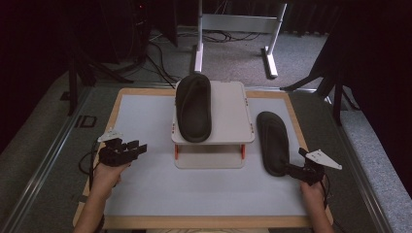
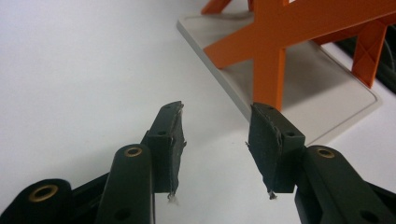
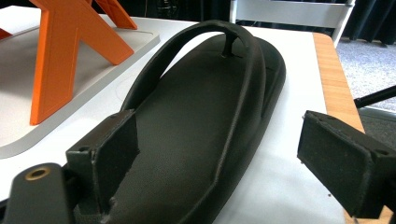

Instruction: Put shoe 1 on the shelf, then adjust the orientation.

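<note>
The high view gives the whole layout: a white table (image 1: 145,194) with a wooden edge, a small two-level stand (image 1: 228,121) in the middle, one black flip-flop (image 1: 194,108) lying flat on the stand's top shelf, and a second flip-flop (image 1: 272,142) lying on the table just right of the stand. What it doesn't give is any real look at the jaws — they're tiny dark blobs from up there.

That's where the gripper views help. The right gripper view shows the right hand-held gripper (image 3: 233,158) low at the heel end of the second flip-flop (image 3: 201,126), toe strap pointing away from the camera. Its jaws stand wide apart; the sole's heel sits between them, with the left pad right at the heel edge and the right pad clearly off to the side, white table showing in the gap. So it's open, not clamping anything. You also see the stand's orange legs (image 3: 70,51) up close, which the high view barely hints at.

The left gripper view shows the left hand-held gripper (image 2: 215,144) partly open with nothing between the pads — just bare table, and the stand's base plate (image 2: 327,98) ahead to the right. From above, the left hand-held gripper (image 1: 127,149) sits well left of the stand, far from either flip-flop.
</note>
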`<action>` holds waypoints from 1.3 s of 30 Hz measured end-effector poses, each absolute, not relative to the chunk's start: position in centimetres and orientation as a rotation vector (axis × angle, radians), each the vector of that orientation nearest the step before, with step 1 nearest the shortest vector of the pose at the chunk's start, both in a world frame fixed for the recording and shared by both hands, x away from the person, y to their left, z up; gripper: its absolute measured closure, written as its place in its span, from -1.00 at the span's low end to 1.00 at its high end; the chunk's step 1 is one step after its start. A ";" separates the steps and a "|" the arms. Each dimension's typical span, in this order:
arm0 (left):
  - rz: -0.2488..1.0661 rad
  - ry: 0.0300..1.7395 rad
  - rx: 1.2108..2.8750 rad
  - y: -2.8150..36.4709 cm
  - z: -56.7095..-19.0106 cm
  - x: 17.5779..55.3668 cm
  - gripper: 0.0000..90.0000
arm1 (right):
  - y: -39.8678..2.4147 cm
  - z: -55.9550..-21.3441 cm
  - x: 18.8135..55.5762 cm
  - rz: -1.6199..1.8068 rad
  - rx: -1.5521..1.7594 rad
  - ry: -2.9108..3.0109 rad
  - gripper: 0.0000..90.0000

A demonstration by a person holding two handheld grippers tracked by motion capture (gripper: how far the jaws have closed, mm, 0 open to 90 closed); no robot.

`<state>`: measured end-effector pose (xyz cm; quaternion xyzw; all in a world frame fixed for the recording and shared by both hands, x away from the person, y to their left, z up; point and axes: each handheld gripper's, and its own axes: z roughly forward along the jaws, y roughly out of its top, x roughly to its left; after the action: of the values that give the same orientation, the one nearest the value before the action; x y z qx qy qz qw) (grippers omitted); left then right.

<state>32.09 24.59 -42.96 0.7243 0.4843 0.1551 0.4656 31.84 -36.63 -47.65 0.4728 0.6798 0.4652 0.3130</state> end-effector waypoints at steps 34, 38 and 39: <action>0.890 1.233 1.415 27.4 -48.9 28.2 -0.95 | -36.6 -47.5 32.0 1.171 1.276 1.793 -0.69; 0.882 1.223 1.420 27.4 -48.9 28.2 -0.95 | -37.0 -47.1 32.2 1.169 1.323 1.815 -0.70; 0.875 1.220 1.419 27.4 -48.9 28.2 -0.95 | -37.1 -46.8 32.2 1.167 1.328 1.813 -0.70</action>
<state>28.24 27.43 -48.94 0.5900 0.5072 0.3639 0.5121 32.21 -37.08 -46.84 0.5001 0.6831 0.4396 0.3000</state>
